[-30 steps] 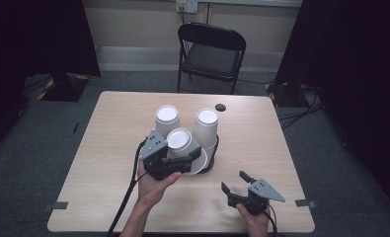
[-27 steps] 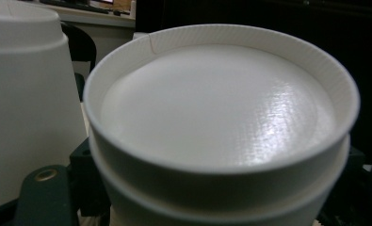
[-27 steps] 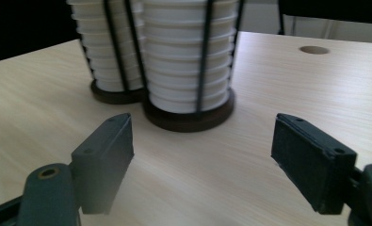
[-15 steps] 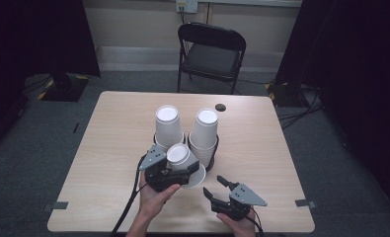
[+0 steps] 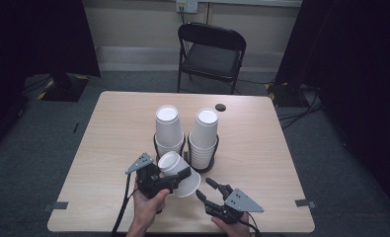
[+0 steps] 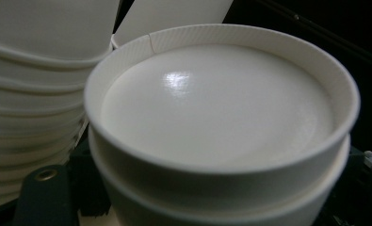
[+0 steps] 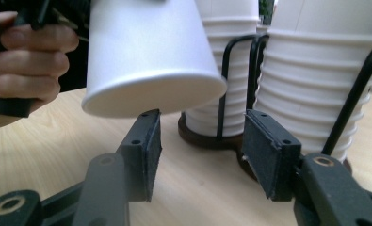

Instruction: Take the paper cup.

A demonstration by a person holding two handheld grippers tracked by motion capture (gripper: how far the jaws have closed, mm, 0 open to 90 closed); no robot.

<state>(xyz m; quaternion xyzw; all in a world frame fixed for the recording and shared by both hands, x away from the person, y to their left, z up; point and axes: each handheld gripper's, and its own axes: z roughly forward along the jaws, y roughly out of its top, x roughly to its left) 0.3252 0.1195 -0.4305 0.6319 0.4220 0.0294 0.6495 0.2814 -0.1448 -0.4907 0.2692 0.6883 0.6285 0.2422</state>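
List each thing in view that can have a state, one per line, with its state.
Held cups: upside down, tilted, off the table, at least two nested.
Left gripper: shut on the held cups.
Right gripper: open, nothing between its jaws, which have just been closing.
Left cup stack: upright in its wire holder, cups inverted.
Right cup stack: upright in its wire holder, cups inverted.
Folding chair: unfolded, unoccupied.

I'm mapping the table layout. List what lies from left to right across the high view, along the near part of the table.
Left gripper → tilted paper cup that it holds → right gripper, jaws apart with nothing between them, having just been closing.
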